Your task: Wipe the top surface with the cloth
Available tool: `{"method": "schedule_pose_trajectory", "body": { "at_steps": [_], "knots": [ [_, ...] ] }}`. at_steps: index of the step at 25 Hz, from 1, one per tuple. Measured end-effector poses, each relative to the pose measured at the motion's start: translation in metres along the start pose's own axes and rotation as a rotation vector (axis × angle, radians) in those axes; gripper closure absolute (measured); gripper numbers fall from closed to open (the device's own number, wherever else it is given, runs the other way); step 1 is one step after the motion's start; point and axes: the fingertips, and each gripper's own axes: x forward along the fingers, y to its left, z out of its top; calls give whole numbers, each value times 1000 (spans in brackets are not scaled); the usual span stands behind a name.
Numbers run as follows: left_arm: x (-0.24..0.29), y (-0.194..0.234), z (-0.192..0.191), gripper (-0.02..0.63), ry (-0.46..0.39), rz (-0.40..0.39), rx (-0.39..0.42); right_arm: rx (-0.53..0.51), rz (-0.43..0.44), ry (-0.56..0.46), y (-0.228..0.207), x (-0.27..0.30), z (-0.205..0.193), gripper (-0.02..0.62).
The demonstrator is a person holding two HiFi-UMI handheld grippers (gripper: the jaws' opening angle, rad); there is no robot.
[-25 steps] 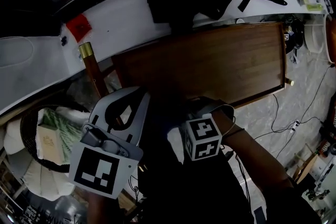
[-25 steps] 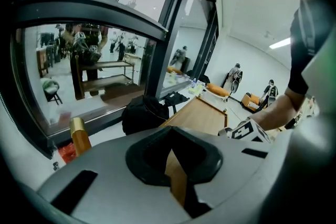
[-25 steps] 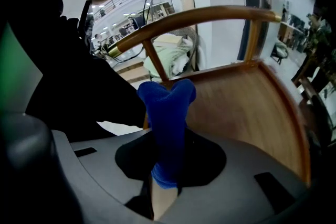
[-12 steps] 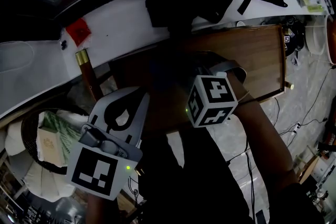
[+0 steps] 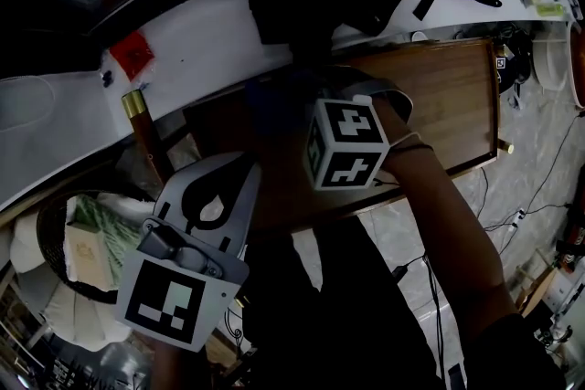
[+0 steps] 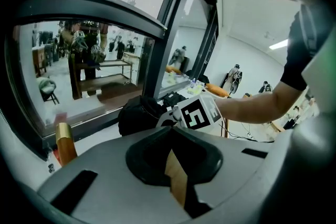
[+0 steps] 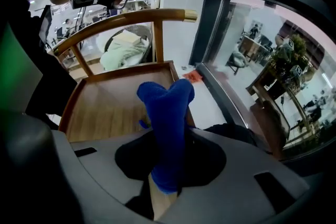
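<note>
- Against a second ago, the right gripper point(image 7: 170, 140) is further out: its marker cube, then at the near edge of the wooden top surface point(image 5: 439, 105), now sits over the boards, up and a little left of that spot. The left gripper point(image 6: 171, 132) is low and close to the body, as it was
- The right gripper pinches the blue cloth point(image 7: 167, 107). Its jaws are closed on the lower part of the bundle, and a thick folded lobe stands out ahead of them, with the planks of the surface below and beyond it
- No view shows whether the lobe is touching the wood or riding just above it
- The cloth looks soft, thick and light, so it should bunch and fold rather than hold a shape. Taking it low on the bundle, as here, seems right, since that leaves the loose lobe free to do the rubbing
- The surface looks stiff and smooth, so I judge the cloth will slide under light downward pressure. Too shallow a pinch could let it drag out of the jaws
- The right forearm point(image 5: 448, 224) reaches in from behind and to the right of the gripper, stretched across the near edge, with the gripper aimed away from the body
- The left gripper has its jaws pressed together with nothing between them. It hangs back, behind and to the left of the right gripper, clear of the surface, and points toward a black bag point(image 6: 139, 115)
</note>
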Motion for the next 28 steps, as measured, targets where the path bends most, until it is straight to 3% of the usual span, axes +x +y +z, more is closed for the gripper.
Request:
{"method": "schedule_pose_trajectory", "body": {
  "at_steps": [4, 14, 28],
  "knots": [
    [4, -4, 1, 595, -3, -13, 4, 47, 14, -11, -3, 0, 0, 497],
    [7, -10, 0, 595, 8, -28, 6, 52, 67, -9, 21, -1, -4, 497],
    [13, -19, 1, 595, 9, -43, 14, 100, 204, -22, 121, -14, -24, 497]
  ]
}}
